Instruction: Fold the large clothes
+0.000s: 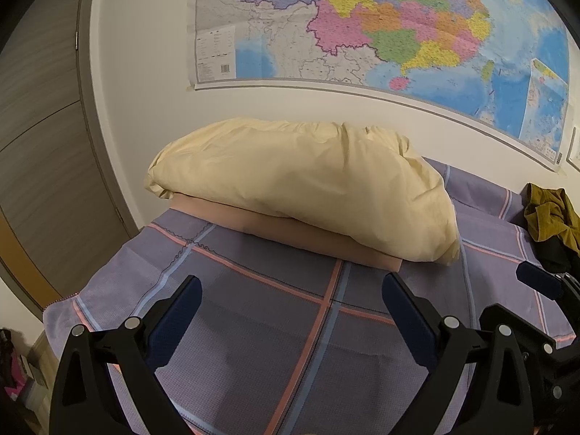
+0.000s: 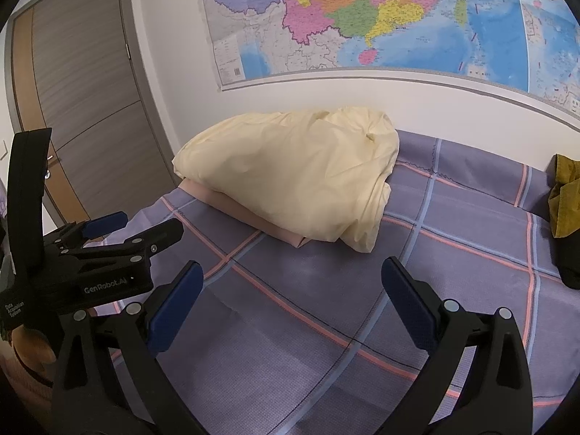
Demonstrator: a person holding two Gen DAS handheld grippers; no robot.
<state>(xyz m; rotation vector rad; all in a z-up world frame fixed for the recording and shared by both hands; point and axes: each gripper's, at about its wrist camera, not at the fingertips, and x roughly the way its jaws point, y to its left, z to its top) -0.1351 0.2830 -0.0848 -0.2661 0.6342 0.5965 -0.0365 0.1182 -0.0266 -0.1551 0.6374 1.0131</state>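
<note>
A crumpled olive-yellow garment (image 1: 547,214) (image 2: 563,195) lies with a dark one (image 2: 571,257) at the bed's far right edge, partly cut off. My left gripper (image 1: 291,290) hovers open over the purple checked bedspread (image 1: 253,326), nothing between its blue pads. My right gripper (image 2: 291,275) is open too, above the same bedspread (image 2: 326,308), empty. The left gripper (image 2: 134,228) also shows from the side at the left of the right wrist view. Both stand well short of the garments.
A pale yellow pillow (image 1: 301,185) (image 2: 290,188) rests on a folded pink blanket (image 1: 311,239) (image 2: 232,206) at the head of the bed. A large map (image 1: 362,29) hangs on the white wall. A brown door (image 2: 83,108) is at the left.
</note>
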